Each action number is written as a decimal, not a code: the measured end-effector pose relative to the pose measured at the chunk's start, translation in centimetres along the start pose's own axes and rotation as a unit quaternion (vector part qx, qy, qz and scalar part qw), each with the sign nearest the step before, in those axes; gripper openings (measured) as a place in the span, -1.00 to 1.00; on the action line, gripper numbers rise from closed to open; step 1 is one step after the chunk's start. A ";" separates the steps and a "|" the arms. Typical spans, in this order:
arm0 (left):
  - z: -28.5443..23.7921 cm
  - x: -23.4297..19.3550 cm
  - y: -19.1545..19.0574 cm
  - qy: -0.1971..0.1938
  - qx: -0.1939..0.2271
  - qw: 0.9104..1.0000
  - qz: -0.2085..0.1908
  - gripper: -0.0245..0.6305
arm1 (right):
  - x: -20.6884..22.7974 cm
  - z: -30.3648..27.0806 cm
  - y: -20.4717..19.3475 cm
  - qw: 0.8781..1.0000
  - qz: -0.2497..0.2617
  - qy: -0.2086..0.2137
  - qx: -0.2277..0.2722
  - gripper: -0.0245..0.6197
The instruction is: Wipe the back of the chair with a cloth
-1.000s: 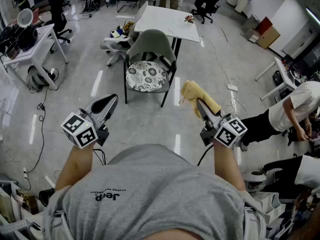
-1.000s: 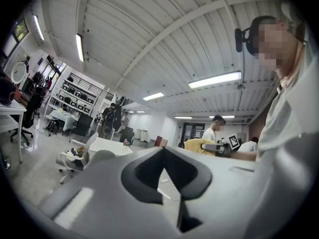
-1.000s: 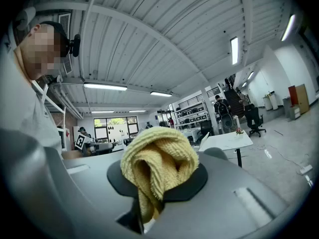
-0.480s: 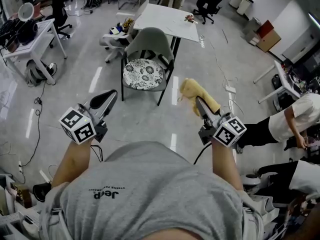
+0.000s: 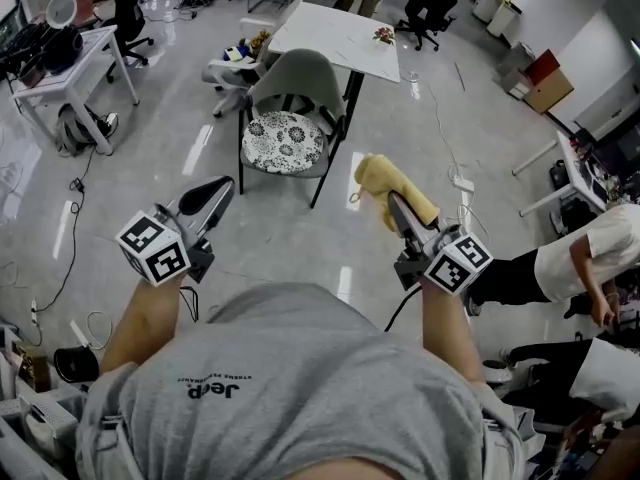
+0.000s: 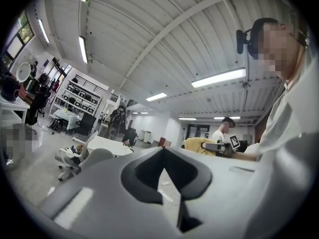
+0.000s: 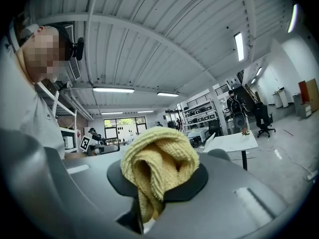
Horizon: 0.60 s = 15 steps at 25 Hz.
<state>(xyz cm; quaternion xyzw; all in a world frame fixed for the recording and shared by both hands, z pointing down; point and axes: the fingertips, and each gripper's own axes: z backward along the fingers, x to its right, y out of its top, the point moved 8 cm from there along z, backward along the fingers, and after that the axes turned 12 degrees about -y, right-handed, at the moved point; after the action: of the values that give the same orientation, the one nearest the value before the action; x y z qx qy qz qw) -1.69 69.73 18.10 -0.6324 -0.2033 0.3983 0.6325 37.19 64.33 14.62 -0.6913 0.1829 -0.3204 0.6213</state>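
Note:
A grey shell chair (image 5: pixel 297 80) with a black-and-white patterned seat cushion (image 5: pixel 280 142) stands on the floor ahead of me, its back toward a white table (image 5: pixel 335 41). My right gripper (image 5: pixel 392 208) is shut on a yellow cloth (image 5: pixel 388 187), which bunches out between its jaws (image 7: pixel 155 164). It hangs in the air to the right of the chair, well short of it. My left gripper (image 5: pixel 217 193) is shut and empty, held at the chair's near left. In the left gripper view the jaws (image 6: pixel 167 171) meet with nothing between them.
A white desk (image 5: pixel 62 78) with gear stands at far left, cables (image 5: pixel 70 258) trail on the floor. Office chairs (image 5: pixel 428 3) sit at the back. A person in a white shirt (image 5: pixel 590 253) crouches at right. Glossy grey floor lies between me and the chair.
The view has drifted: chair and table sit slightly left and higher than a second ago. Both grippers hold nearly the same pose, the cloth still gripped.

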 end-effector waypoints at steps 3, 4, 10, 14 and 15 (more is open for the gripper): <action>-1.2 0.5 -0.5 -0.004 -0.006 1.000 -0.003 -0.75 | 1.2 0.0 0.3 1.000 0.002 0.008 -0.001 -0.74; -1.4 0.5 -0.5 -0.002 -0.009 1.000 -0.001 -0.75 | 1.5 -0.1 0.3 1.000 0.000 0.009 -0.001 -0.73; -1.7 -2.5 -0.6 -0.001 -0.019 1.000 0.006 -0.75 | 2.5 -3.0 -0.7 1.000 -0.016 0.006 -0.007 -0.73; -2.6 -7.2 -0.8 -0.015 -0.021 0.999 0.020 -0.75 | 2.8 -6.8 -1.4 1.000 -0.017 -0.007 -0.008 -0.73; -3.0 -8.8 -0.8 -0.022 -0.020 0.999 0.023 -0.75 | 2.9 -8.0 -1.5 1.000 -0.014 -0.012 -0.008 -0.73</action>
<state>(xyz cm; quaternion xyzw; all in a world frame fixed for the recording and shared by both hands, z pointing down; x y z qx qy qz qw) -4.53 61.23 20.69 -0.6404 -0.2104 0.4229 0.6056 33.70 56.74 16.92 -0.7025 0.1683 -0.3198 0.6132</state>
